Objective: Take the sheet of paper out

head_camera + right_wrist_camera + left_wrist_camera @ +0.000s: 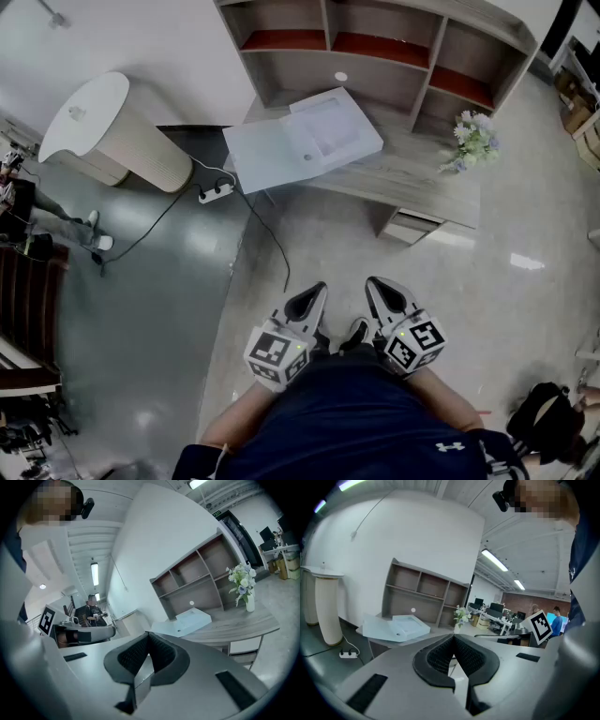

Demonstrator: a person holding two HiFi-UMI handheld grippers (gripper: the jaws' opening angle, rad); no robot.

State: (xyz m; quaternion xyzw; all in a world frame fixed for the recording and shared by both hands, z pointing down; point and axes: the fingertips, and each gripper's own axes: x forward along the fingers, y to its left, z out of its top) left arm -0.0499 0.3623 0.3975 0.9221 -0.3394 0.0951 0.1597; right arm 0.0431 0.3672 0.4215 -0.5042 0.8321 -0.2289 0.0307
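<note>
White case [305, 141] sits upper centre, untouched.
Low down, left gripper [312, 298] and right gripper [380, 292] pressed together, empty; arriving closed risks shoving it.

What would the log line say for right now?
phase: not started | left gripper: shut, empty | right gripper: shut, empty | open pale box: on desk, untouched

We're in an office. Ahead of us stands a wooden desk [427, 178] with an open shelf unit [375, 42] against the white wall. Past it we see rows of work desks with monitors [490, 607], people [556, 613] among them, long strip lights [494, 560] overhead, and a glossy floor [525, 281] underfoot.
</note>
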